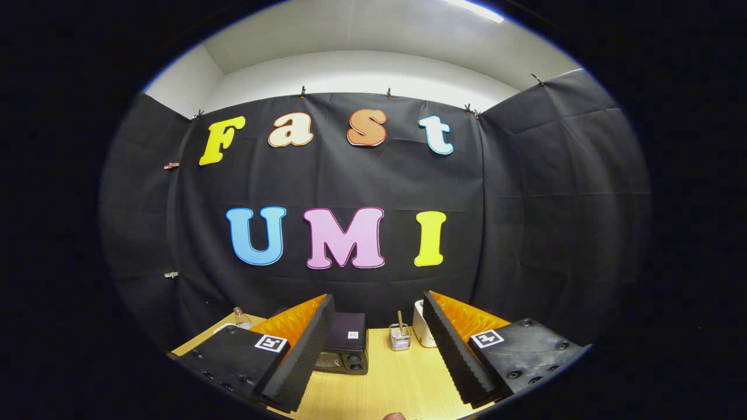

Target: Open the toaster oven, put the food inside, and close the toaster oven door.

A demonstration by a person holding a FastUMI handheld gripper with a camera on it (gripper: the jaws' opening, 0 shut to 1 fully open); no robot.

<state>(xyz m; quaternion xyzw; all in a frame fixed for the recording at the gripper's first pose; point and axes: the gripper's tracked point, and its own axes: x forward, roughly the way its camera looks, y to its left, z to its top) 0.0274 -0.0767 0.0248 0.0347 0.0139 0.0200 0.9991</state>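
One wire basket (pixel 400 338) holding a stick, toaster oven (pixel 345 344) beside it, hand-held gripper (pixel 373 344) wide — empty

Open lane down the middle of the surface, objects lined along the far edge

The tool (pixel 373 318) holds its fingers wide apart with nothing between them, and bare pale wooden surface (pixel 385 379) runs ahead. At the far left stands the black box-shaped toaster oven (pixel 345 344); right of it a small wire-mesh basket (pixel 400 337), then a white container (pixel 421 326). A clear glass bottle (pixel 240 318) sits far left.
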